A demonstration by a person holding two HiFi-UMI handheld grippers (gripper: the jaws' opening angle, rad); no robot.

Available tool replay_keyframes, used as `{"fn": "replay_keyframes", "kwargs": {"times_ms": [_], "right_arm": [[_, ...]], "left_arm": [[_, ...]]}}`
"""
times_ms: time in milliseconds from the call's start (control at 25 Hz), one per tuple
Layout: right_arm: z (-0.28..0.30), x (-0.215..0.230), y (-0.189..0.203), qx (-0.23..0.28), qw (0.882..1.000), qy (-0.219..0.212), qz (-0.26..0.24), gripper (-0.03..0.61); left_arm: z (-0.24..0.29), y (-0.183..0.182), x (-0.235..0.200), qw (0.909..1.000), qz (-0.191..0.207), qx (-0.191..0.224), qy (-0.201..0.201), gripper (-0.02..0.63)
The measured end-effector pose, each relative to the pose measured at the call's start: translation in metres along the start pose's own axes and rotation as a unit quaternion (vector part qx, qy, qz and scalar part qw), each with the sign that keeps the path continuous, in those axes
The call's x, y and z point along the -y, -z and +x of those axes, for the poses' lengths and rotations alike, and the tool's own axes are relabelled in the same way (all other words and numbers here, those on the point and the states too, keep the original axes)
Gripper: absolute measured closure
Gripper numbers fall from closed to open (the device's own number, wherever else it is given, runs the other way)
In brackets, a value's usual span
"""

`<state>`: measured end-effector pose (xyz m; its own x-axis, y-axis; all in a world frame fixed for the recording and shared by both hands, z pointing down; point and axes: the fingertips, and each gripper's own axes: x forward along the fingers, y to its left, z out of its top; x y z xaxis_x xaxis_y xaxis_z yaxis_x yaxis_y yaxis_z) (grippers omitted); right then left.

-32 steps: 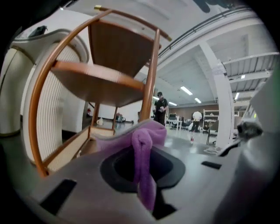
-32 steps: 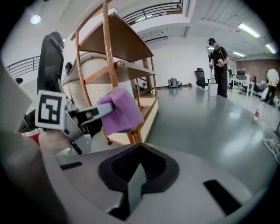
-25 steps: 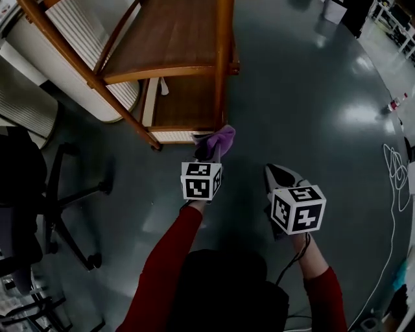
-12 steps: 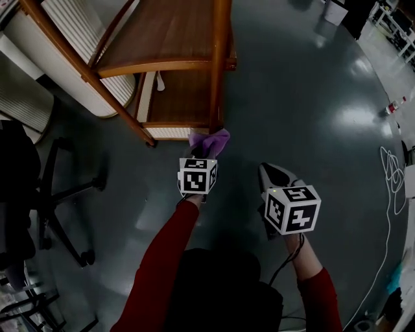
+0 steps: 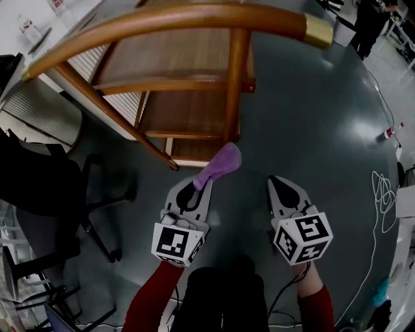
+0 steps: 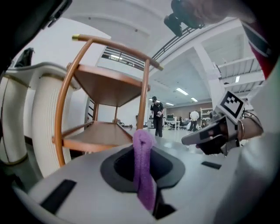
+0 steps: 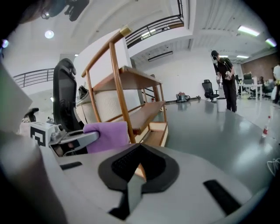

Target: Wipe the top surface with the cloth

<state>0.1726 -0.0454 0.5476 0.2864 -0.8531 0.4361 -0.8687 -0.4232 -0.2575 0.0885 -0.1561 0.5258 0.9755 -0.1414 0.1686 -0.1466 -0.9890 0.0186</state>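
A wooden cart [image 5: 194, 110] with stacked shelves stands ahead of me; its top shelf [image 5: 175, 58] lies under a curved handle bar [image 5: 194, 16]. My left gripper [image 5: 196, 188] is shut on a purple cloth [image 5: 220, 165], which sticks out forward towards the cart's lower corner without touching it. In the left gripper view the cloth [image 6: 143, 170] is pinched upright between the jaws, with the cart [image 6: 105, 87] beyond. My right gripper [image 5: 280, 183] is held beside it over the floor, shut and holding nothing. From the right gripper view the cloth [image 7: 109, 133] shows at the left.
A black office chair [image 5: 39, 188] and a white ribbed cabinet [image 5: 39, 110] stand left of the cart. A white cable [image 5: 382, 194] and a small bottle [image 5: 389, 133] lie on the grey floor at the right. A person [image 7: 225, 70] stands far off.
Both grippers have drawn back towards me and lower in the view. The cart's handle bar has come into sight at the top. The cloth stays gripped.
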Motion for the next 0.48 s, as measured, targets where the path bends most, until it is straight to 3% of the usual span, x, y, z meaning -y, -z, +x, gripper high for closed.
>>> {"fn": "replay_keyframes", "kwargs": {"times_ms": [320, 480], "right_arm": [[-0.114, -0.051, -0.171, 0.026, 0.999, -0.012, 0.028, 0.575], [-0.168, -0.075, -0.256, 0.064, 0.997, -0.012, 0.033, 0.575]], "left_arm": [[-0.055, -0.169, 0.032, 0.9975, -0.057, -0.039, -0.011, 0.566], [-0.078, -0.257, 0.044, 0.9983, -0.040, -0.035, -0.022, 0.566]]}}
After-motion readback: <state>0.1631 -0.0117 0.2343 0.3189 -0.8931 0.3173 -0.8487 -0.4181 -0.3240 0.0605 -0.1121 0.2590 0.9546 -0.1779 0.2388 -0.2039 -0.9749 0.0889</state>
